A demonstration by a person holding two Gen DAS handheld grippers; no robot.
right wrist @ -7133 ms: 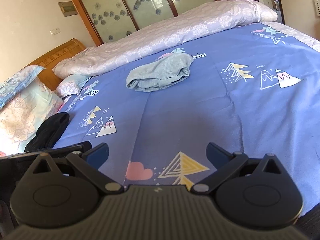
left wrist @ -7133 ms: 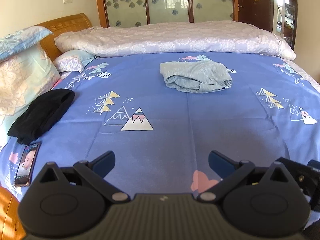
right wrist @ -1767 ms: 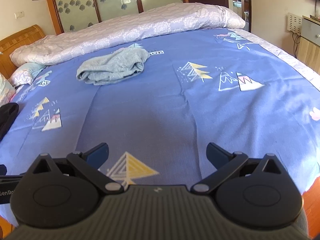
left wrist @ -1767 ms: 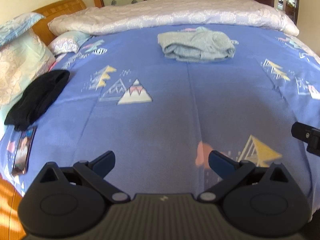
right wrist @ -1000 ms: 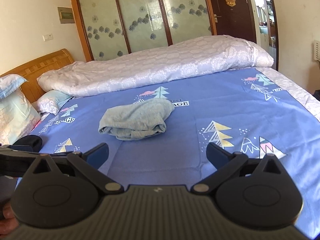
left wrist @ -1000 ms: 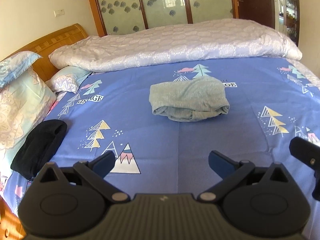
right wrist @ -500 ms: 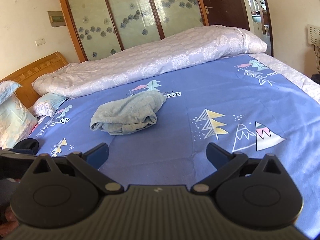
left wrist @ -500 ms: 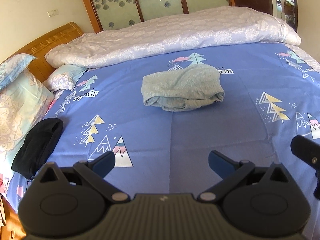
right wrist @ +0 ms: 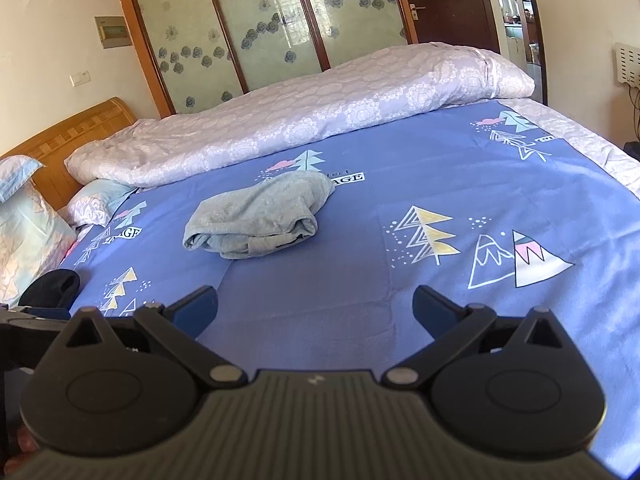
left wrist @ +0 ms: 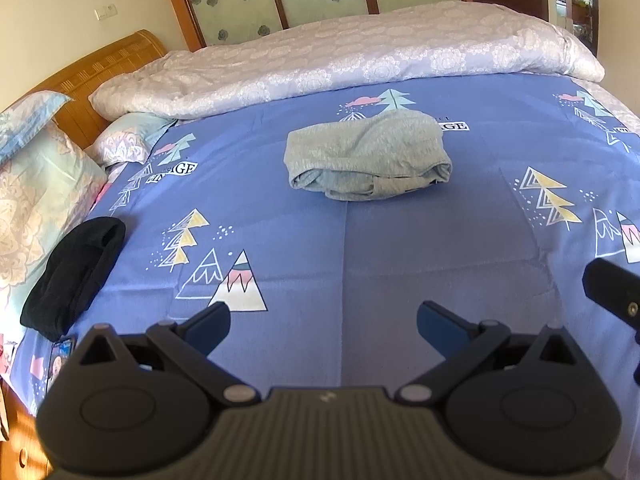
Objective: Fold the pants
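Note:
The grey-green pants (left wrist: 366, 160) lie folded in a thick bundle in the middle of the blue patterned bed sheet (left wrist: 400, 248); they also show in the right wrist view (right wrist: 260, 216). My left gripper (left wrist: 322, 320) is open and empty, hovering over the sheet well in front of the pants. My right gripper (right wrist: 314, 304) is open and empty, also short of the pants, to the right of the left one. A part of the right gripper shows at the right edge of the left wrist view (left wrist: 612, 292).
A black garment (left wrist: 74, 272) lies at the sheet's left edge, with a phone (left wrist: 60, 360) just in front of it. Pillows (left wrist: 36, 196) and a wooden headboard (left wrist: 100, 76) stand at the left. A rolled white quilt (left wrist: 340, 60) runs along the far side.
Both grippers have moved a little closer to the pants and tilted slightly; the pants look larger in both views. The jaws stay open.

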